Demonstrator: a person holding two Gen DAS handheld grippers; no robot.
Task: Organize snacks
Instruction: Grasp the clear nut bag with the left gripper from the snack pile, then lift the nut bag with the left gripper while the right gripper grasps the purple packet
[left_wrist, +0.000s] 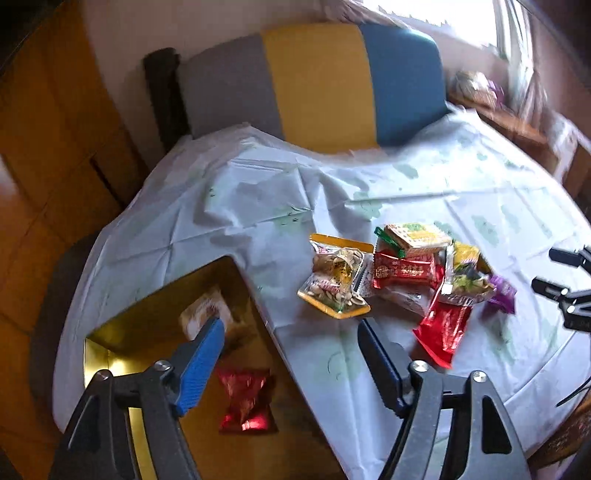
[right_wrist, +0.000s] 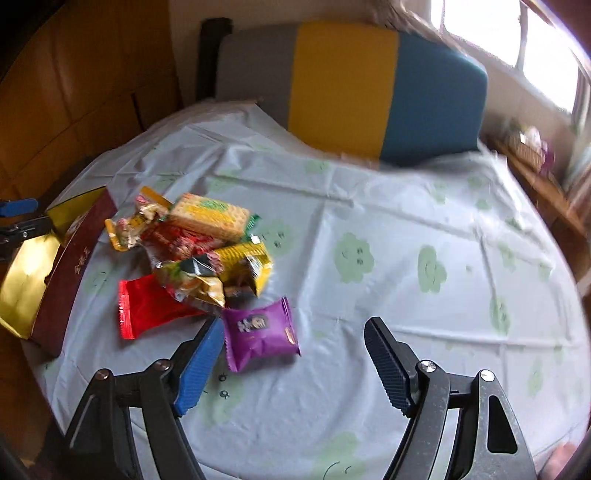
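Gold lining shows inside the open box (left_wrist: 155, 325) that lies just under the left claw (left_wrist: 291, 328), whose jaws stand wide with nothing between them; its blue finger (left_wrist: 201, 365) hangs over the box interior and its dark finger (left_wrist: 376, 362) over the pale cloth-covered surface (left_wrist: 221, 206). Inside the box, a red wrapped snack (left_wrist: 245, 400) lies below and between the two fingers, and a pale packet (left_wrist: 201, 314) sits just beyond the blue fingertip. Ahead and to the right of this claw, the snack pile (left_wrist: 402, 273) rests on the surface, with a clear packet of seeds (left_wrist: 334, 282) nearest on its left and a red packet (left_wrist: 445, 328) at its near right edge. The right claw (right_wrist: 293, 332) is also spread wide and grips nothing. A purple packet (right_wrist: 260, 328) lies on the surface between its fingers, close against the blue finger (right_wrist: 199, 365) and well apart from the dark finger (right_wrist: 388, 365); whether the blue finger touches it I cannot tell. The rest of the pile, topped by a cracker pack (right_wrist: 212, 214), lies ahead and left of the right claw, and the box's maroon side (right_wrist: 70, 266) stands farther left. A grey, yellow and blue cushion (right_wrist: 343, 85) sits beyond the surface.
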